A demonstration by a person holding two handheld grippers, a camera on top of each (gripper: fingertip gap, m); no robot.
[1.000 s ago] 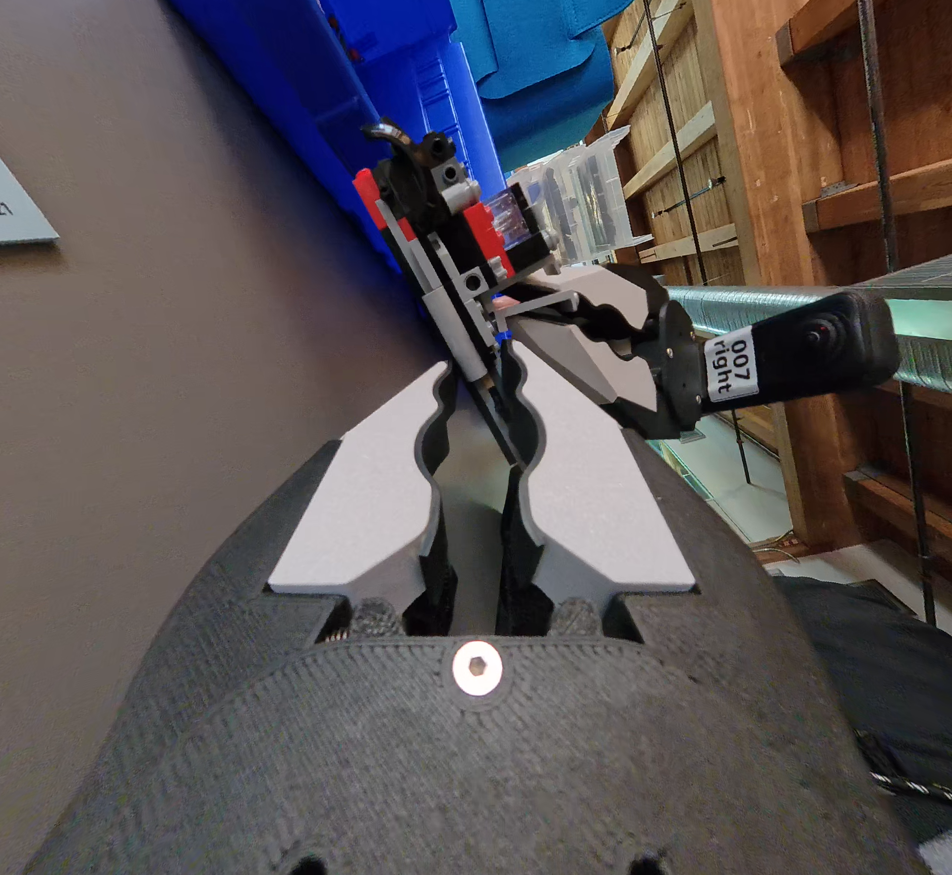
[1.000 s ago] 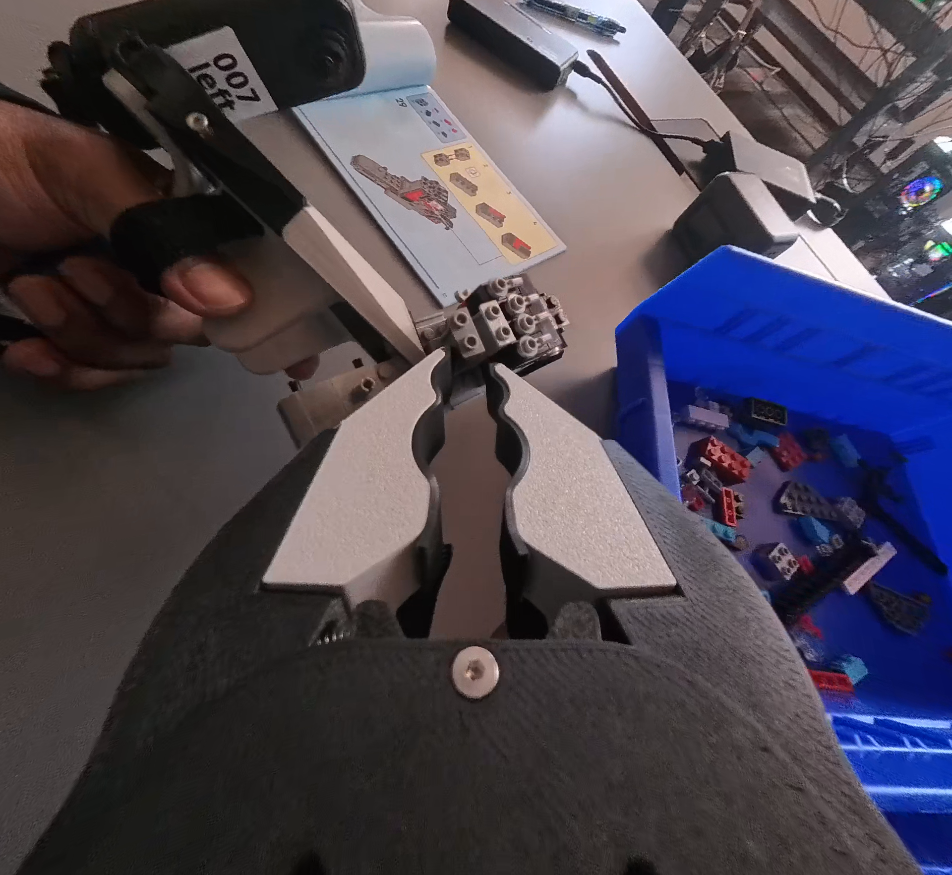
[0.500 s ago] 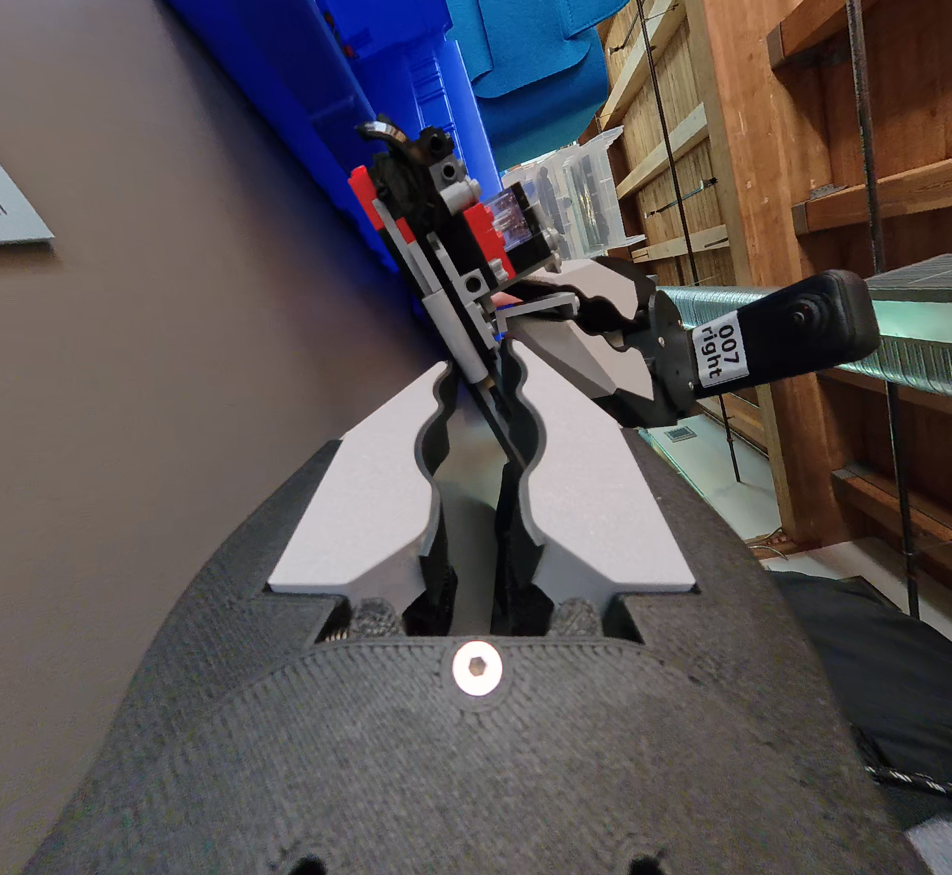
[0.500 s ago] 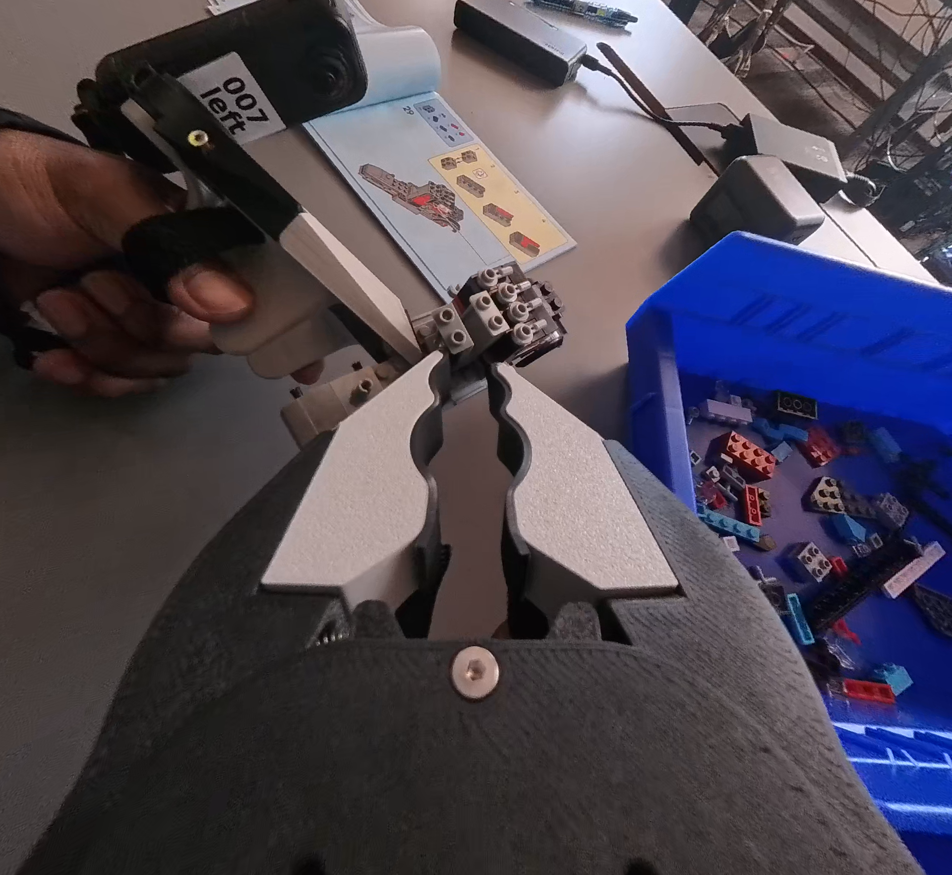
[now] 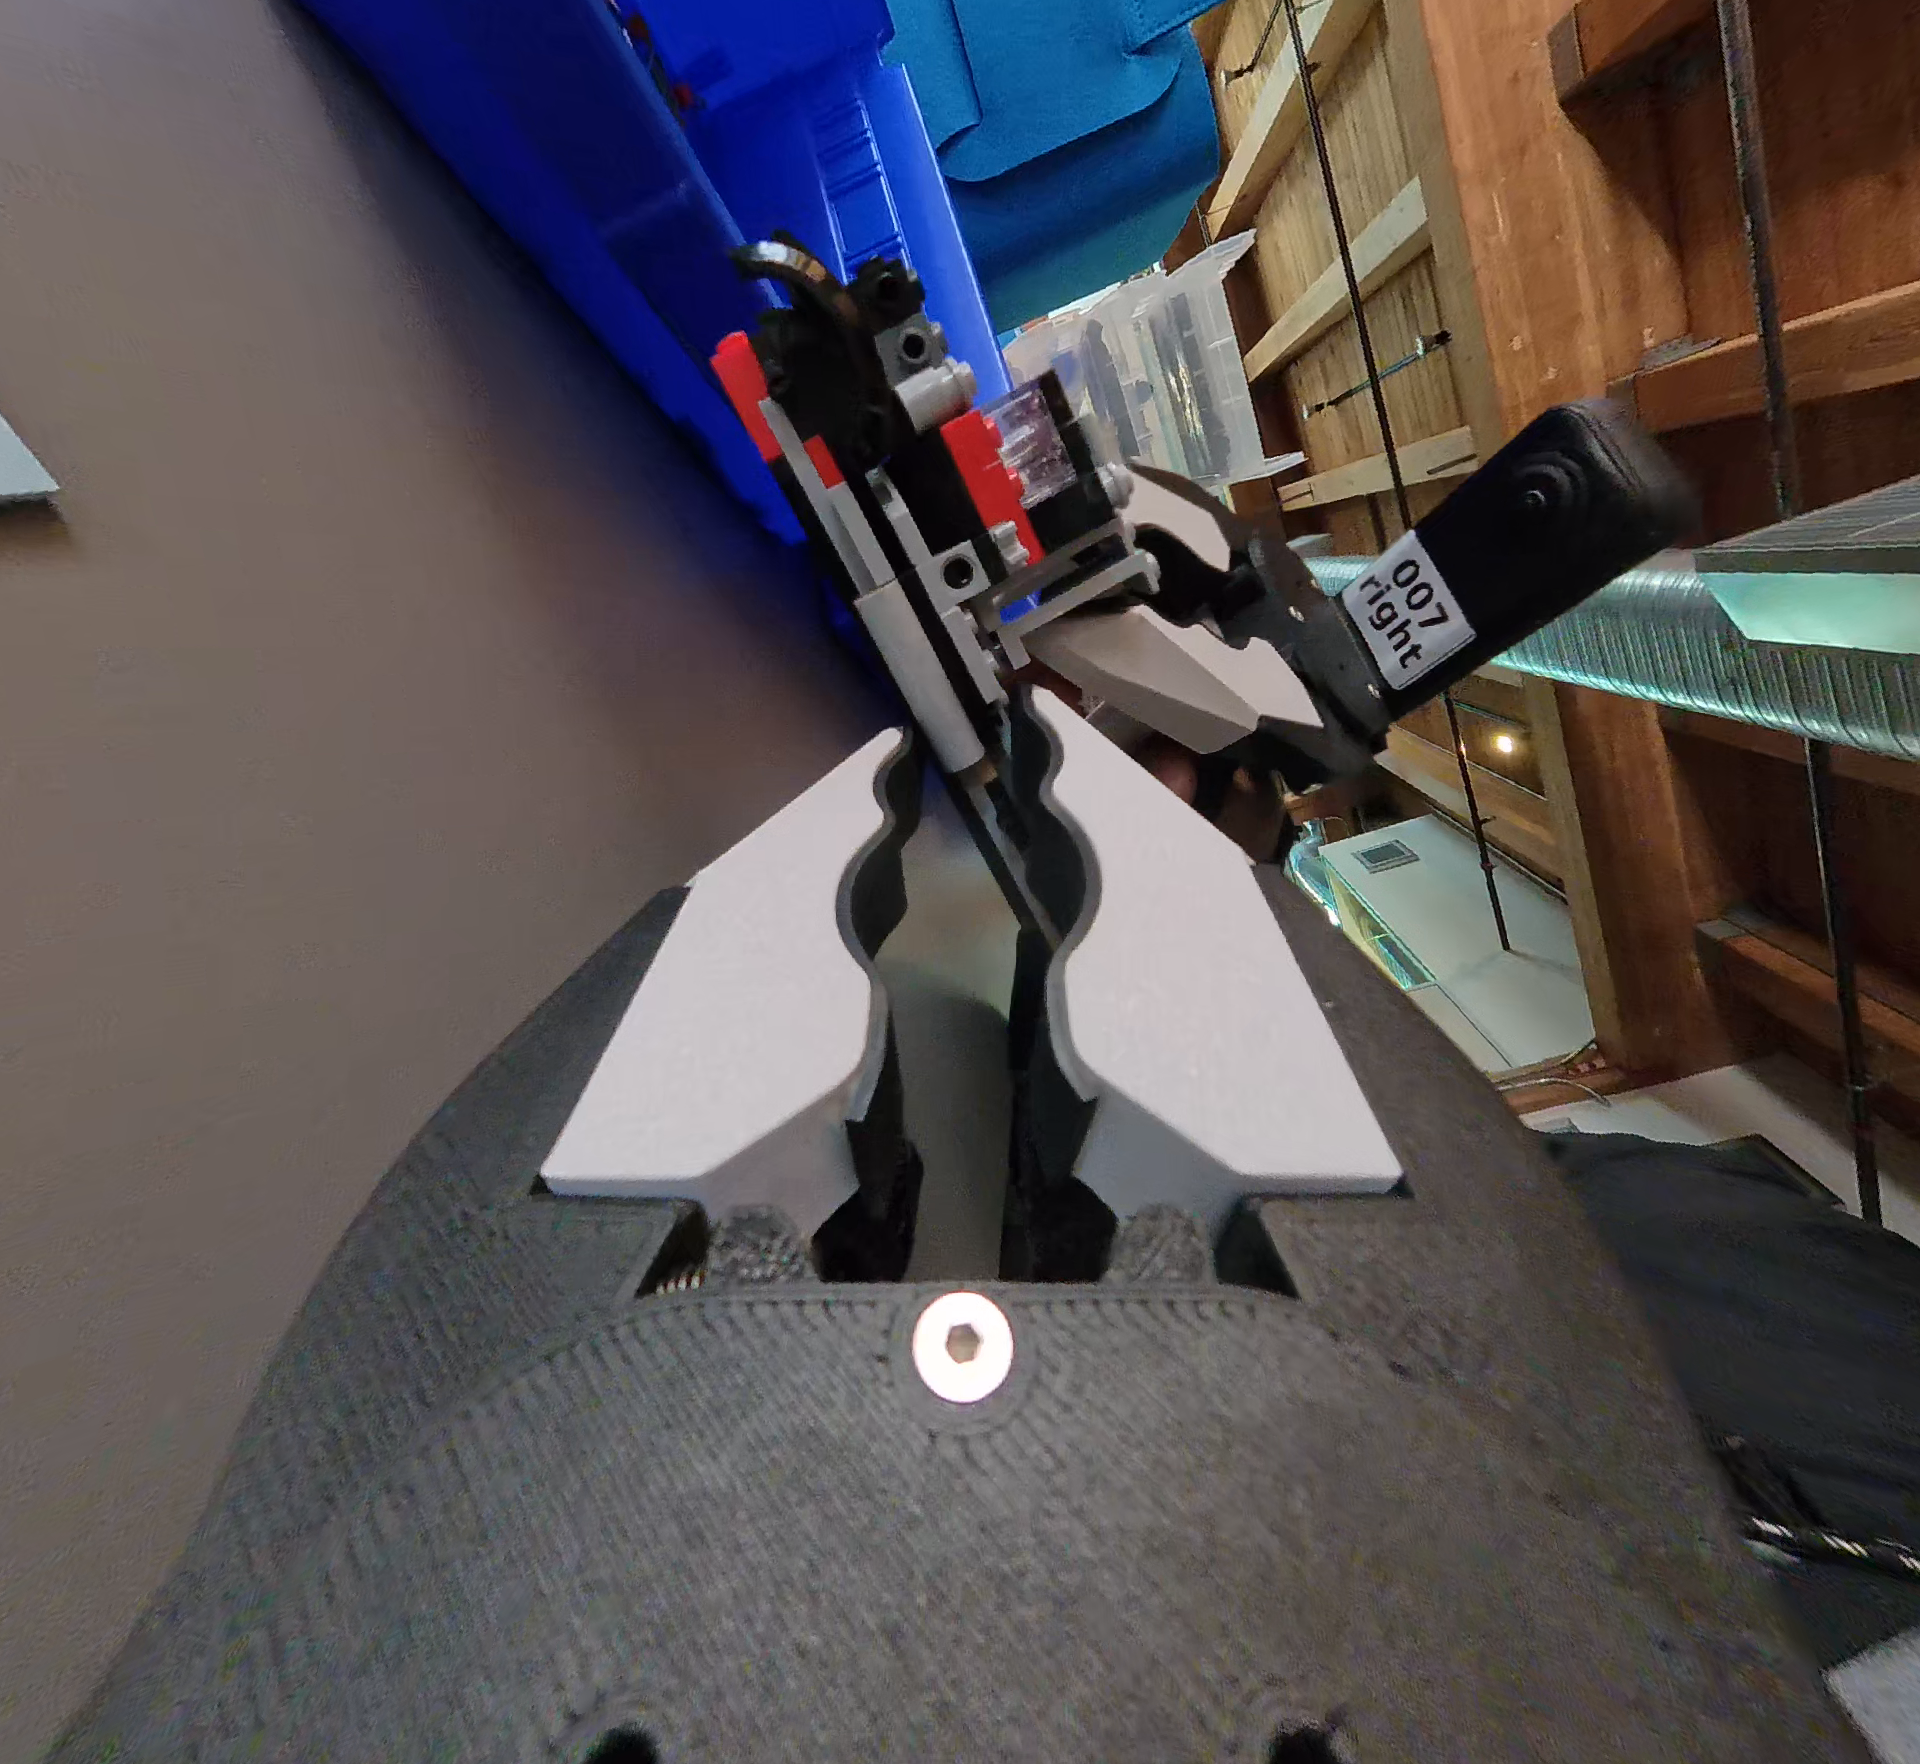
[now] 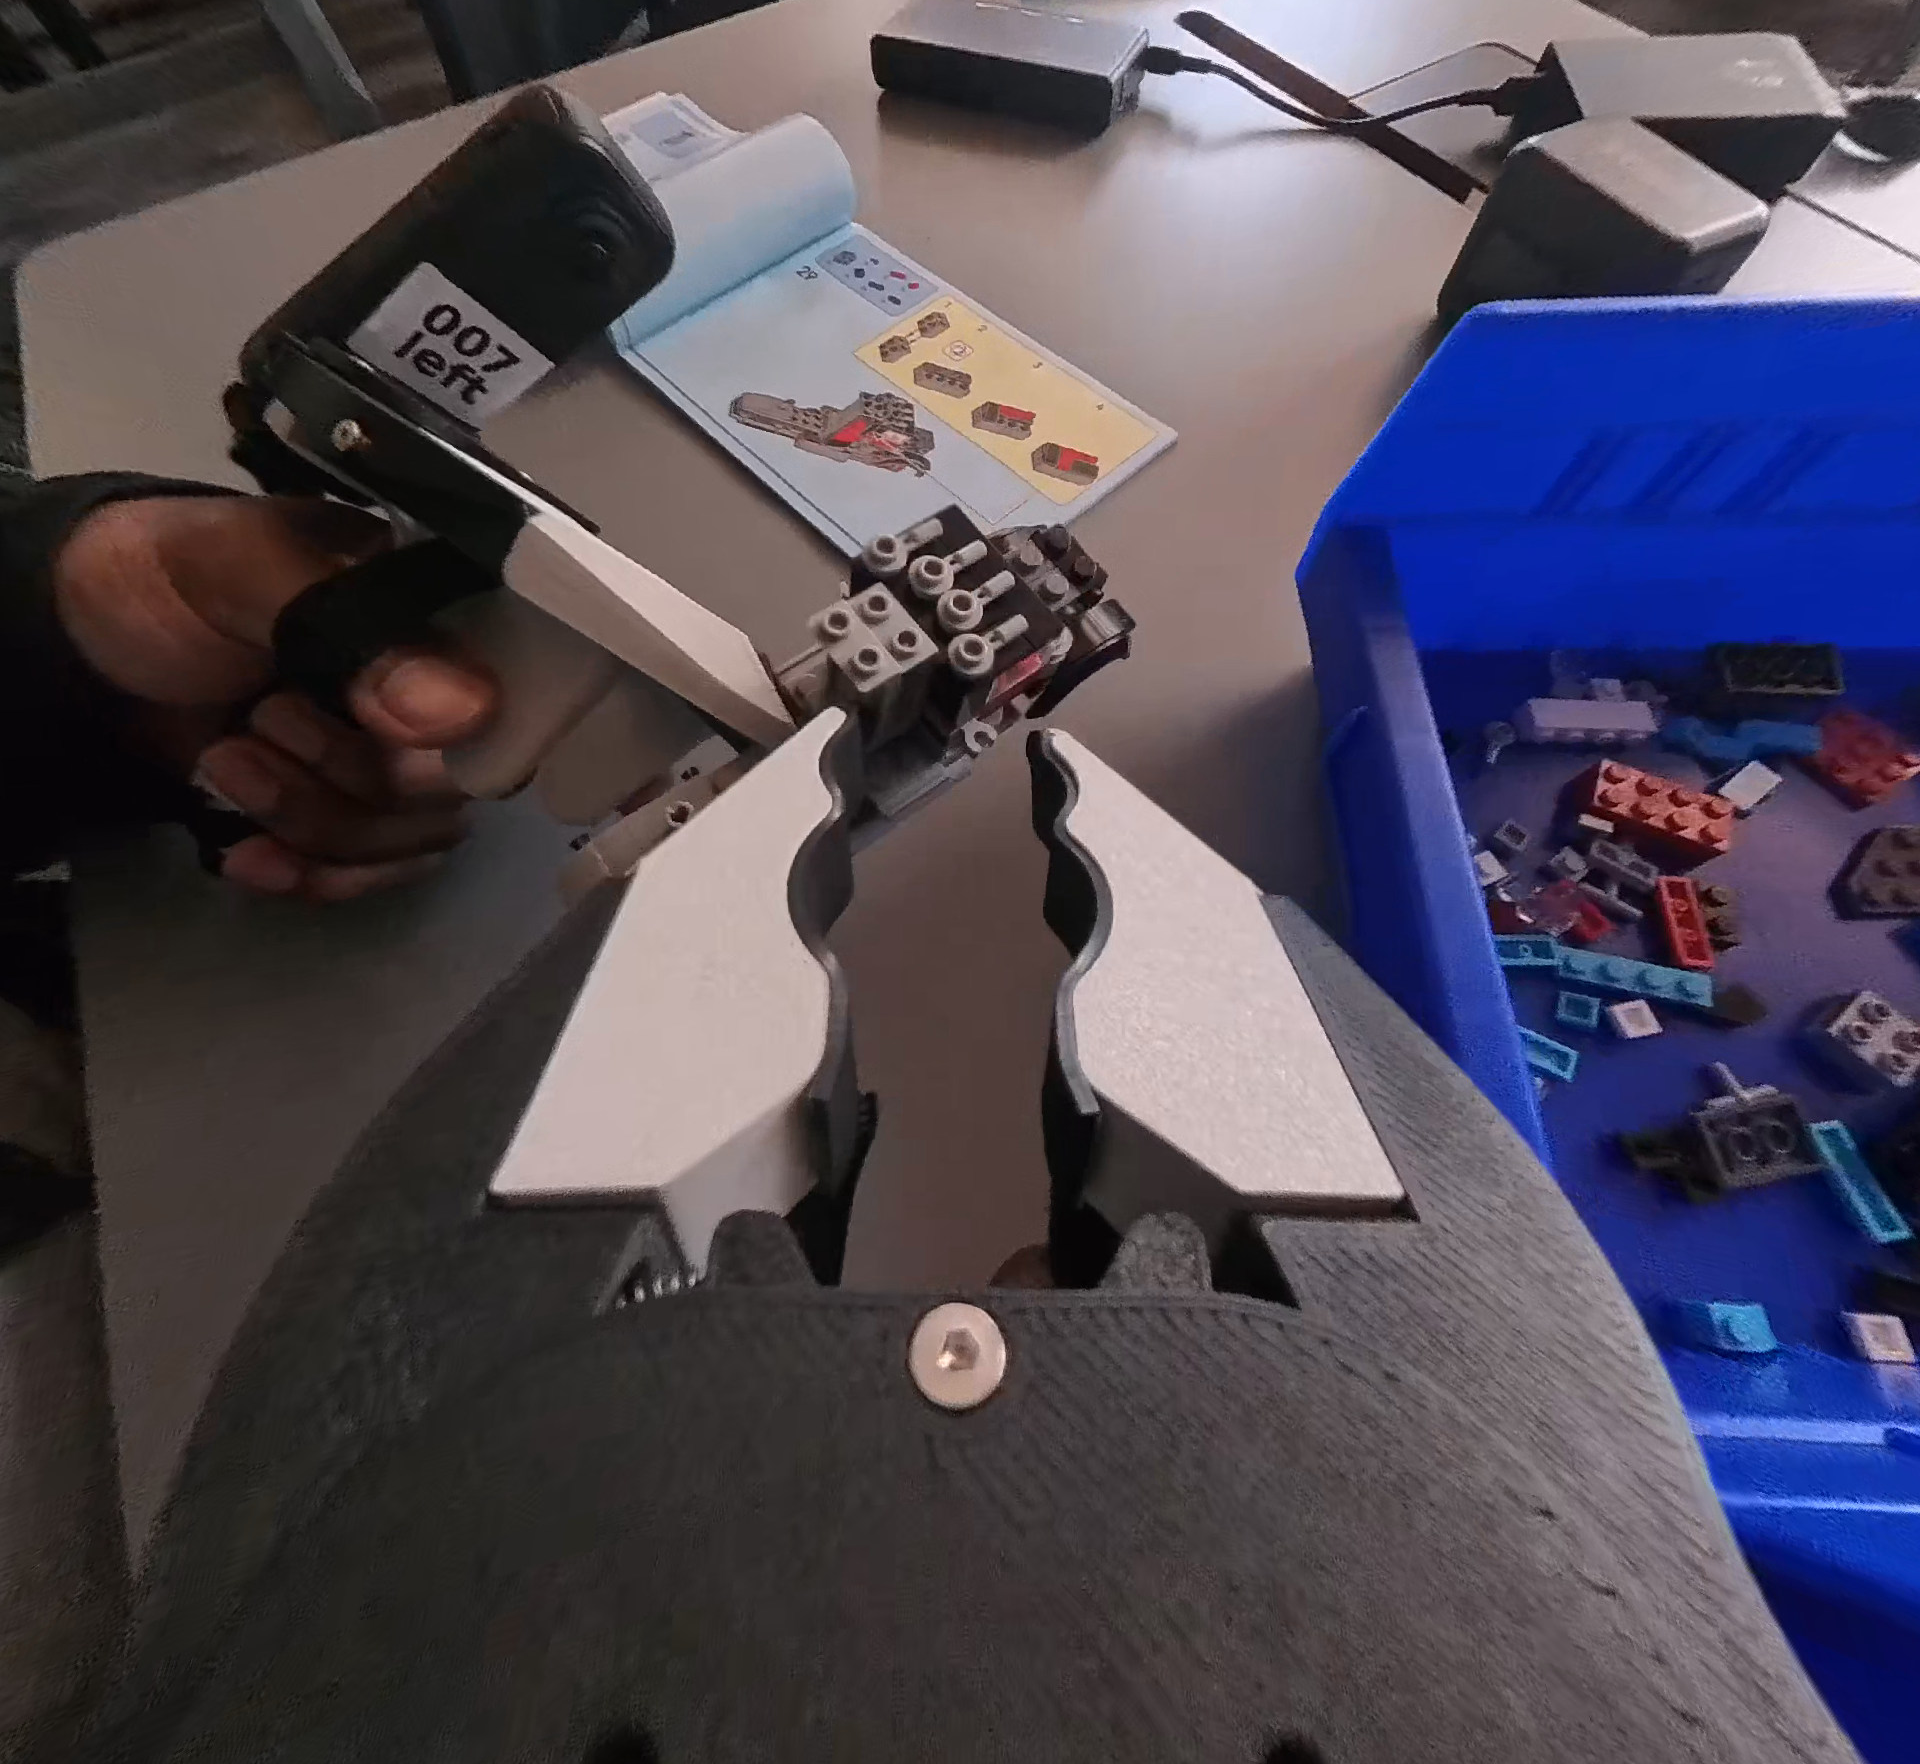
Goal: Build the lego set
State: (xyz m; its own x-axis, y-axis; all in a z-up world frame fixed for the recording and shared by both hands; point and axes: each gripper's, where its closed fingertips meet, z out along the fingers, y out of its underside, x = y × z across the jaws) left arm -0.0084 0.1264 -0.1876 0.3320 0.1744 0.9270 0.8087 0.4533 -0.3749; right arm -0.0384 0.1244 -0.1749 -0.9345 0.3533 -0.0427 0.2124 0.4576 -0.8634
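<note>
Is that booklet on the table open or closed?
Open. The booklet lies flat on the table showing a page of building pictures, its earlier pages curled back in a roll at the far end.

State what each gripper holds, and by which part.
The left gripper clamps the lego model by its thin grey lower end. The right gripper is open and holds nothing.

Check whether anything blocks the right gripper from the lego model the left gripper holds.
Nothing visible does. The right gripper is open right at the lego model, one finger beside its lower edge. The left gripper clamps the model's far end, clear of that gap.
</note>
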